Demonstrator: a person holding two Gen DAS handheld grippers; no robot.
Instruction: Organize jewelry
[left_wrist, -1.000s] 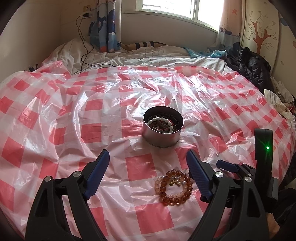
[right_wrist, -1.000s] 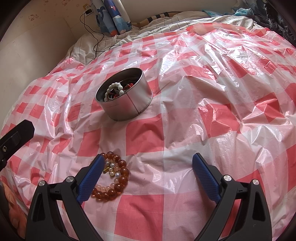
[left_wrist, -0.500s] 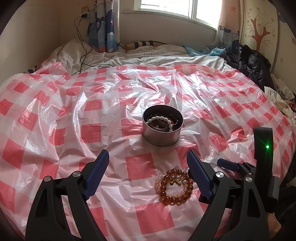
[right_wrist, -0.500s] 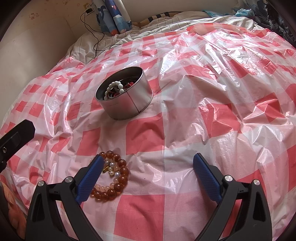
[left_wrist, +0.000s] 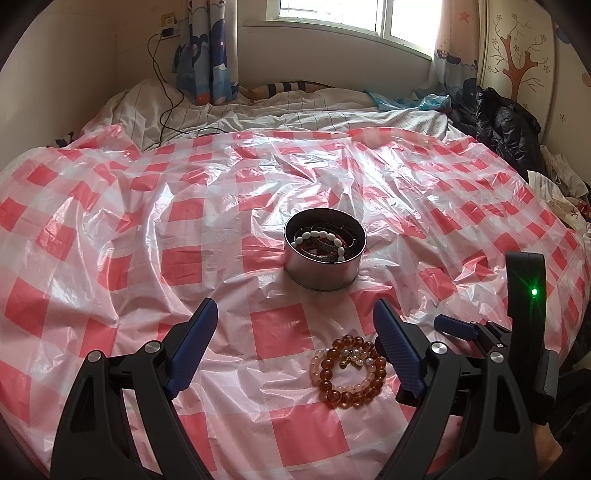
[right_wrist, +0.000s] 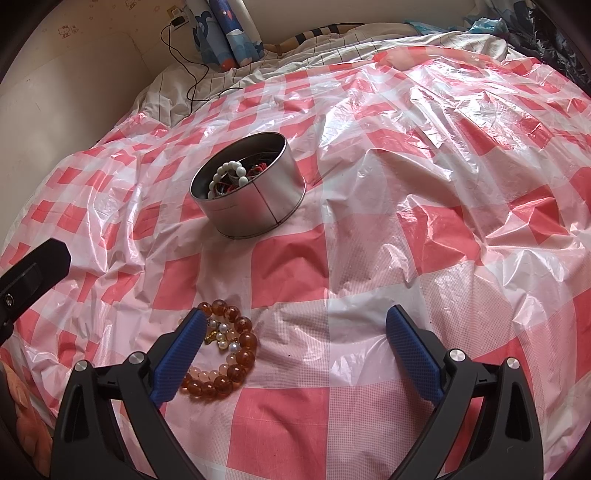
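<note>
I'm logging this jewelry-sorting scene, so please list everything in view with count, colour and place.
Tin: one, silver, round, on the sheet's middle.
White bead bracelet: one, inside the tin, atop darker pieces I can't count.
Amber bead bracelets: a small pile, amber and pale pink with pearl and gold bits, on the sheet nearer than the tin.
Plastic sheet: one, red-and-white check, over the bed.
Bedding: white, striped, beyond the sheet.
Curtain: blue, patterned, by the window.
Cable: black, from wall to bedding.
Jacket: black, far right.
Left gripper: black with blue pads, open, empty.
Right gripper: same, open, beside the amber pile.
</note>
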